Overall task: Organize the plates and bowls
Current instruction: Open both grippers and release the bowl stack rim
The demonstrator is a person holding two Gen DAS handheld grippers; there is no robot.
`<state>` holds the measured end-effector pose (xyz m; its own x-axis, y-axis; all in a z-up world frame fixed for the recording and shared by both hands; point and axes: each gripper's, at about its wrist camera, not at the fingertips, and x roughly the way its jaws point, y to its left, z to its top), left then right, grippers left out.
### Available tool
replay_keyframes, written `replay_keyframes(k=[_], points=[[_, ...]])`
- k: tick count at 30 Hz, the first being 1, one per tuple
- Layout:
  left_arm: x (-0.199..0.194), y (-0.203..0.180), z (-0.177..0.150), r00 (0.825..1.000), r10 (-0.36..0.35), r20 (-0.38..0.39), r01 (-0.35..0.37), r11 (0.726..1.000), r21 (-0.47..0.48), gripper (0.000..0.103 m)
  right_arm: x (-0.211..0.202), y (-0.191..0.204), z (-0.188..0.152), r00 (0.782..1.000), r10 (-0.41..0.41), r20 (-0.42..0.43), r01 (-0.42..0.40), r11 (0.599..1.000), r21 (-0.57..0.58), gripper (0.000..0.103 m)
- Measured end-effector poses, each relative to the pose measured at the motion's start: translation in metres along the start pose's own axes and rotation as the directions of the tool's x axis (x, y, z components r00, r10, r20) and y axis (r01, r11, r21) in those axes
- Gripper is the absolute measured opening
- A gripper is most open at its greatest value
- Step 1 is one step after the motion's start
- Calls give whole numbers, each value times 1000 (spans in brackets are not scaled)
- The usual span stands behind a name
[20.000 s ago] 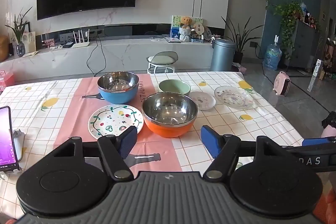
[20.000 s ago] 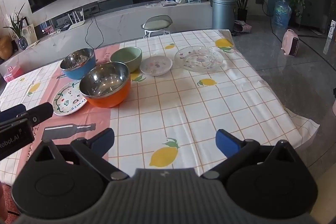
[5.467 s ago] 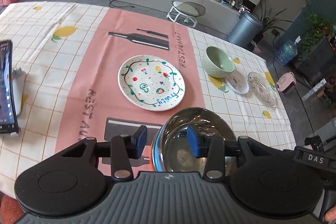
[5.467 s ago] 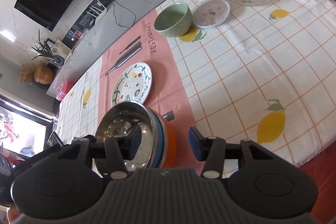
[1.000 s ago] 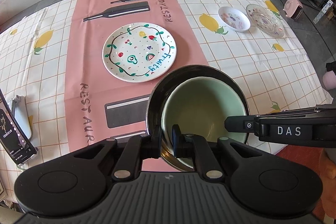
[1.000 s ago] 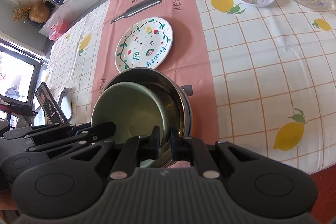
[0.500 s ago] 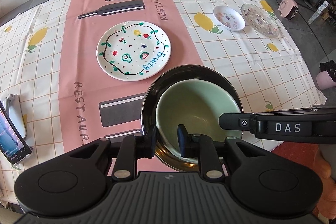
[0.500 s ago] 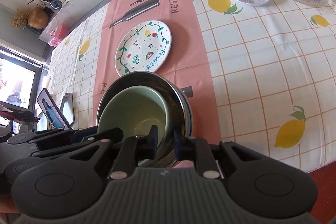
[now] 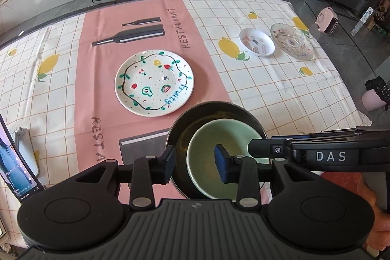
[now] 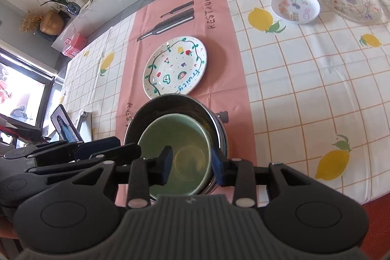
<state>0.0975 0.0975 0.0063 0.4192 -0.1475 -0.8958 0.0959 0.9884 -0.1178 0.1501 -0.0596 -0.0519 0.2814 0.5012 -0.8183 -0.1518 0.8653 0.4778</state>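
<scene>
A: Far left on the table?

B: A phone (image 9: 14, 160) propped at the edge. Next, the painted fruit plate (image 9: 154, 82) on the pink runner.

A: And the bowls?

B: The green bowl (image 9: 219, 150) sits nested in the steel bowl (image 9: 192, 123) at the near edge (off-centre, toward the right). The left gripper (image 9: 195, 161) straddles their near rims, jaws parted, grasping nothing. The right gripper (image 10: 191, 165) likewise stands open about the green bowl's rim.

A: Further right?

B: The small white dish (image 9: 257, 42), with the glass plate (image 9: 291, 41) just beside it.
</scene>
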Motion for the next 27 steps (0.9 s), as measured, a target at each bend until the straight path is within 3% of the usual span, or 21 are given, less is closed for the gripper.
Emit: replay_keyframes(k=[3, 7, 17, 27], points=[[-4, 4, 2, 1000, -12, 18, 13, 1000, -17, 43, -7, -1, 3, 1000, 25, 15, -25, 1000, 8, 36], [-6, 12, 2, 998, -37, 43, 39, 998, -53, 47, -15, -3, 5, 998, 37, 45, -37, 999, -4, 46], [-4, 54, 9, 992, -26, 122, 48, 982, -183, 48, -19, -24, 20, 990, 70, 120, -76, 996, 40, 48], [29, 94, 10, 988, -58, 144, 96, 955, -279, 49, 22, -60, 42, 993, 93, 72, -103, 984, 146, 48]])
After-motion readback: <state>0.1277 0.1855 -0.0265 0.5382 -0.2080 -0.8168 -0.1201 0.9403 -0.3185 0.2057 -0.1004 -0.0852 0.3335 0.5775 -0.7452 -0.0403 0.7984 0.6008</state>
